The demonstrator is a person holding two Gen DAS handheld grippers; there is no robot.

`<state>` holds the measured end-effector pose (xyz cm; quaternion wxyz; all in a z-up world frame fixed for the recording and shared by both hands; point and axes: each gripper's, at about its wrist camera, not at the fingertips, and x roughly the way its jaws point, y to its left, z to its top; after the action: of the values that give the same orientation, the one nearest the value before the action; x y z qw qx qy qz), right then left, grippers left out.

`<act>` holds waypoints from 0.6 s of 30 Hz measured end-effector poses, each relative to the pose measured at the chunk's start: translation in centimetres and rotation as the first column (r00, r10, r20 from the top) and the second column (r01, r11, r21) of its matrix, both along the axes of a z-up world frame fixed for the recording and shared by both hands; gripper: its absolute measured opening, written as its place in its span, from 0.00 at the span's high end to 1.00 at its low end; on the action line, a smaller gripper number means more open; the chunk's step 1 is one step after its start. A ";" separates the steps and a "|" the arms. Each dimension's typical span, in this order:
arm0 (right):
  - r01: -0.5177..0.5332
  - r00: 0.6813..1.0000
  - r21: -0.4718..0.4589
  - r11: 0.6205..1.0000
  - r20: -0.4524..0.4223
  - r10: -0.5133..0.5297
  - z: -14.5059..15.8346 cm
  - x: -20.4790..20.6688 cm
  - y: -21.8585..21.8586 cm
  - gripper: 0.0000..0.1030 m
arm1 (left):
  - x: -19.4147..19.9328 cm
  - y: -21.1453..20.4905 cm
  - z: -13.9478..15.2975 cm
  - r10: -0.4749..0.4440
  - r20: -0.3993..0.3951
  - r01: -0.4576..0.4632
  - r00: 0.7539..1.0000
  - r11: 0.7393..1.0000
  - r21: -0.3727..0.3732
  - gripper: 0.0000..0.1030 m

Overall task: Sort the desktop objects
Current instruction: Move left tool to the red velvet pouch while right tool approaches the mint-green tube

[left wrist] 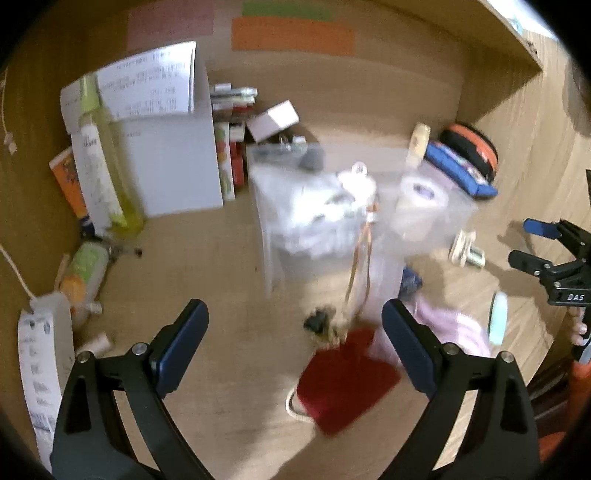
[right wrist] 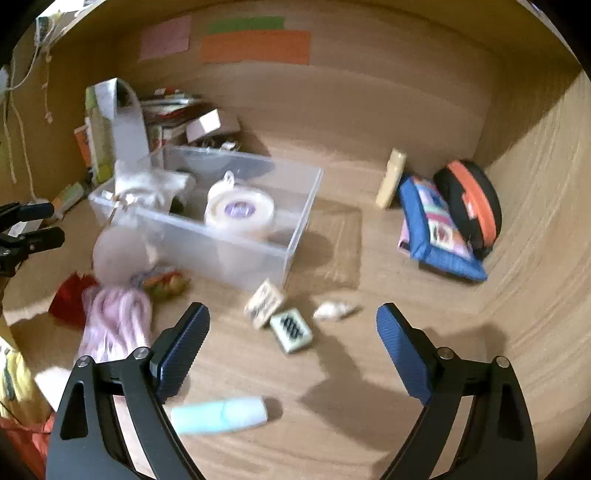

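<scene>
Lying just below the clear plastic bin (right wrist: 207, 225), the white eraser (right wrist: 291, 330) sits ahead of and between the right gripper (right wrist: 293, 328)'s released, empty jaws, long axis diagonal. The left gripper (left wrist: 295, 325), likewise spread and empty, hovers left of the bin, over a red pouch (left wrist: 347, 376). The eraser's black print is illegible; "DAS" shows on the right gripper.

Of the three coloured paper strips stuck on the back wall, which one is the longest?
The orange strip. It runs wider than the green strip just above it and the pink strip to its left.
</scene>
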<state>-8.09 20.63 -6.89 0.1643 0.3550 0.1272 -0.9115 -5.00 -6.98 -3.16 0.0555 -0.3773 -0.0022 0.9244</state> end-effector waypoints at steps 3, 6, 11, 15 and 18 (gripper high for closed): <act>-0.017 0.999 0.005 1.000 0.032 0.017 -1.6 1.3 0.2 0.12 | 0.4 0.0 -1.4 -0.009 0.045 0.009 0.999 1.000 0.003 0.07; -0.026 0.998 0.001 1.000 0.063 0.026 -2.8 2.5 0.5 0.12 | 1.2 0.0 -2.5 -0.016 0.079 0.015 0.997 1.000 0.011 0.07; -0.065 0.989 -0.046 0.997 0.131 0.071 -4.3 4.0 1.0 0.12 | 1.8 0.9 -3.7 -0.010 0.090 0.014 0.996 0.999 -0.042 0.07; -0.084 0.987 -0.011 0.996 0.136 0.085 -5.0 4.2 0.2 0.12 | 1.3 1.6 -4.6 -0.020 0.123 0.027 0.992 0.998 -0.061 0.07; -0.101 0.983 -0.008 0.995 0.155 0.101 -5.5 3.8 -0.3 0.12 | 0.9 2.2 -5.0 -0.037 0.139 0.048 0.990 0.996 -0.076 0.07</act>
<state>-4.25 20.30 -12.44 0.2199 0.4179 0.1317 -0.8716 -4.12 -4.75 -8.13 0.0601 -0.4421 0.0386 0.8941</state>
